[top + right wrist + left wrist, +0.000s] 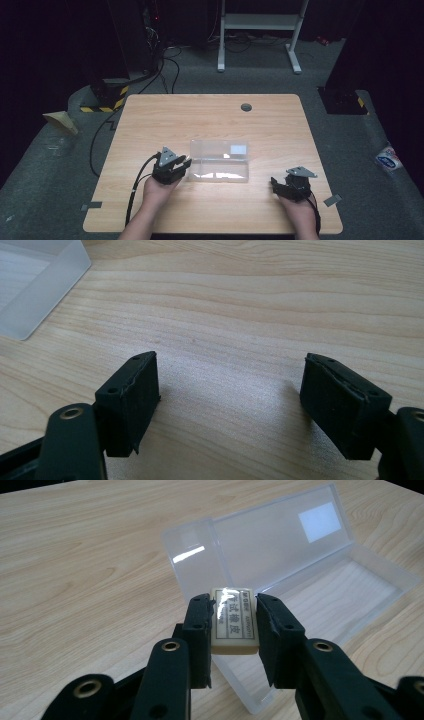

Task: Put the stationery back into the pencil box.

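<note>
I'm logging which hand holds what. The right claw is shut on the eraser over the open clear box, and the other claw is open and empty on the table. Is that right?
Not quite: the sides are swapped. The left claw is shut on the eraser over the open clear box, as the left gripper view shows. The right claw is the open, empty one.

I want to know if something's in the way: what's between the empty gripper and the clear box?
Nothing: bare wooden table separates the right gripper from the clear box, seen in the high view.

Matt pale wood-grain table [150, 120]; glossy clear plastic case [320, 575]; shiny-wrapped eraser [234, 622]
</note>
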Tool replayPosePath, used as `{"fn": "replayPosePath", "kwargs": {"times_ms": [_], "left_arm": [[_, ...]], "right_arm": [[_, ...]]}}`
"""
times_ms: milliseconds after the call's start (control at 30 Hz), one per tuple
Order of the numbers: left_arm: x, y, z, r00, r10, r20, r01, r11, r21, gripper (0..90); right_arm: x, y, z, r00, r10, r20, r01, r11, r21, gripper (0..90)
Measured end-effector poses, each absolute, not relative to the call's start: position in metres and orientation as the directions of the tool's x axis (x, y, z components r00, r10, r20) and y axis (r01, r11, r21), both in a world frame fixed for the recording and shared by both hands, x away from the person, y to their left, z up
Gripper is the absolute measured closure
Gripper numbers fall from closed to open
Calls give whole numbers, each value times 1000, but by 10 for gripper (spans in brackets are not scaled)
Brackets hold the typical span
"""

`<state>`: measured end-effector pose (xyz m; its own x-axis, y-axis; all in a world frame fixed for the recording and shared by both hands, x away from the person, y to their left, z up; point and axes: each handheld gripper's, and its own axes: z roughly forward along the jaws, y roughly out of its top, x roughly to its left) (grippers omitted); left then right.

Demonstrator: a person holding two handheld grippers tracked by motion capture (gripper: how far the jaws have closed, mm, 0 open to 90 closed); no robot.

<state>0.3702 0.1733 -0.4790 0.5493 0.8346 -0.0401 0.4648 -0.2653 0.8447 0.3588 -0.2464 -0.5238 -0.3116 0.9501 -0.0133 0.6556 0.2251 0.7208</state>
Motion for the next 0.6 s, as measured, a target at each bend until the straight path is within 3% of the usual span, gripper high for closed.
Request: {"fn": "replayPosePath", "kwargs": {"times_ms": [600], "left_arm": [[376,159,-488,573,819,-18,469,-310,827,681]], "right_arm": [[359,-247,-524,-308,951,-16,654,224,723,242]]}}
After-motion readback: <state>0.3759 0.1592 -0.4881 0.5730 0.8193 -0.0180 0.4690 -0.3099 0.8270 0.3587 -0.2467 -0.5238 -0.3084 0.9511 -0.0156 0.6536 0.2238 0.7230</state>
